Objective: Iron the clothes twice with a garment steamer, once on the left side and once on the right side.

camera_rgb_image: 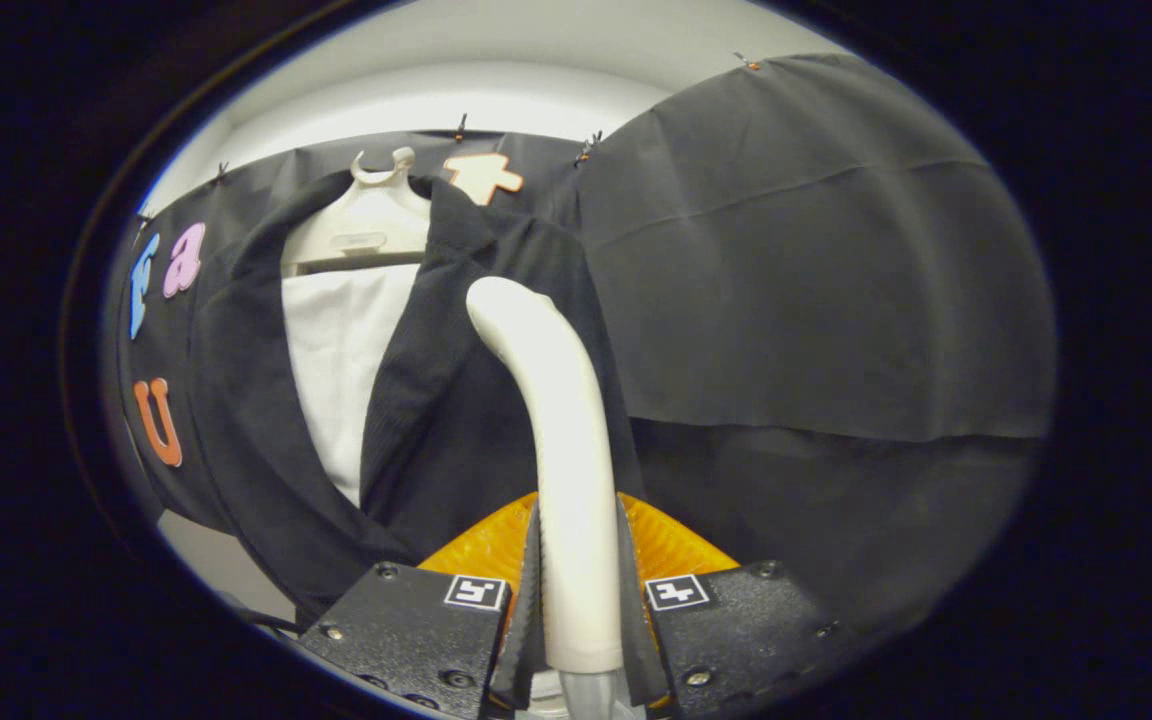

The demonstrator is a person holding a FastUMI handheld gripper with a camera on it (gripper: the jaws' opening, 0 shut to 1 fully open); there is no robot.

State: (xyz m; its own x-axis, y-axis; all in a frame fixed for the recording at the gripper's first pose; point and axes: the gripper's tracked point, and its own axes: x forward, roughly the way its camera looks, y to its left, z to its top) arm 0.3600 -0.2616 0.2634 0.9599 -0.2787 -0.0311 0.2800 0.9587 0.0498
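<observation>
A white garment steamer (561,420) stands upright between my fingers, its curved head reaching up against the right front panel of a black jacket (476,400). The gripper (578,600) is shut on the steamer's handle, both fingers pressing its sides. The jacket hangs open on a white hanger (376,220) over a white inner garment (346,360). The steamer head sits on the jacket's right panel, below the collar. The jacket's left panel (246,420) hangs beyond the fingers to the left.
Black cloth wall (816,280) hangs behind and to the right of the jacket, pinned along its top edge. A pale wall (536,60) shows above the cloth. A strip of light floor or table (216,560) shows below the jacket's left hem.
</observation>
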